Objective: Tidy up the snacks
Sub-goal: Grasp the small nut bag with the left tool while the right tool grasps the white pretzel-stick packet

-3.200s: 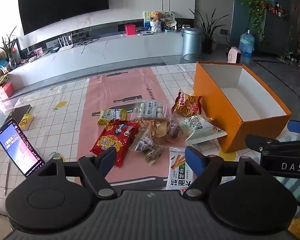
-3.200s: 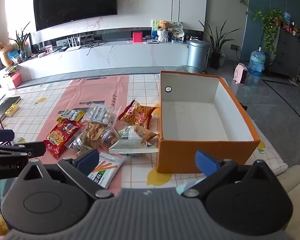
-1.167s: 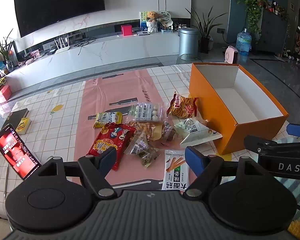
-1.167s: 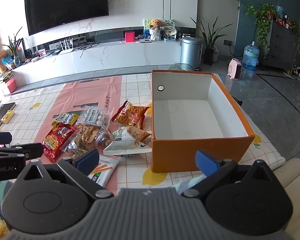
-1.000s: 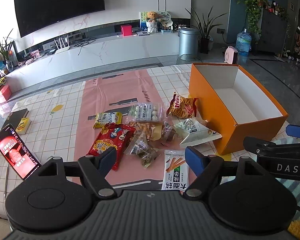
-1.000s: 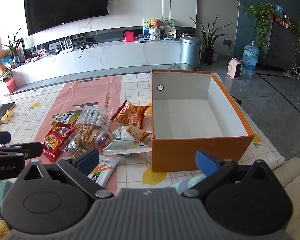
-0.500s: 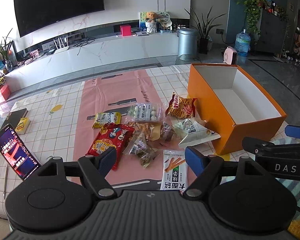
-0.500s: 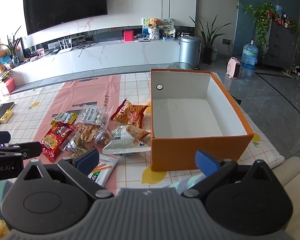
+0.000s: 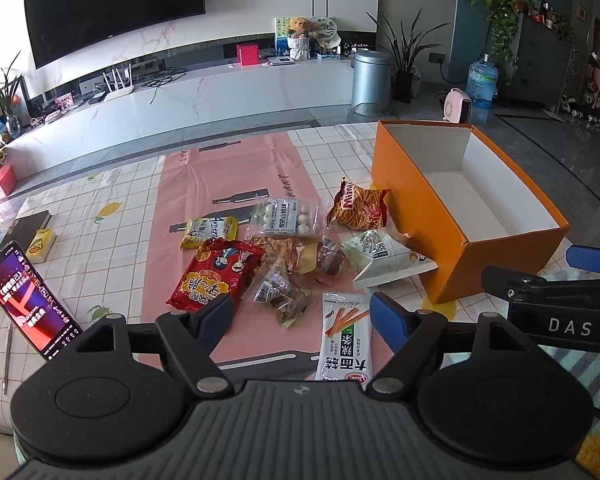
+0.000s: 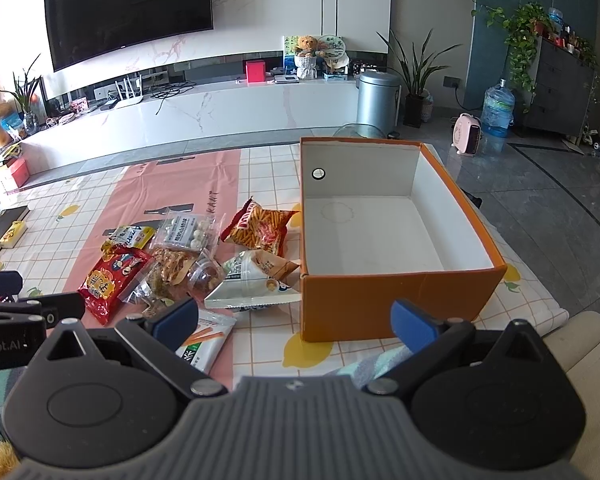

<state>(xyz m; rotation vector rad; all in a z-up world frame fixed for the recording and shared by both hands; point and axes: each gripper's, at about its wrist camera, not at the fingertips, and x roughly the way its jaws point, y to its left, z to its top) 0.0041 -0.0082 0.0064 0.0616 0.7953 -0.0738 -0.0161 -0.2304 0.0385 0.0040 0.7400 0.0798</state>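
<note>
Several snack packets lie in a loose pile on the table left of an empty orange box (image 9: 428,216) (image 10: 400,304). Among them are a red bag (image 9: 214,272) (image 10: 110,272), a Mimi stick bag (image 9: 358,208) (image 10: 258,226), a white triangular packet (image 9: 384,256) (image 10: 256,280) against the box, and a white-green stick packet (image 9: 346,340) (image 10: 204,340) nearest me. My left gripper (image 9: 302,316) is open and empty, above the near edge of the pile. My right gripper (image 10: 294,322) is open and empty, in front of the box's near wall.
A phone (image 9: 30,300) with a lit red screen leans at the table's left. A black book and a yellow box (image 9: 40,240) lie behind it. The table carries a pink runner (image 9: 240,176) over a checked cloth. A TV wall and floor lie beyond.
Both grippers have drifted slightly and stay open. The phone screen has changed its picture. The snacks and box have not moved.
</note>
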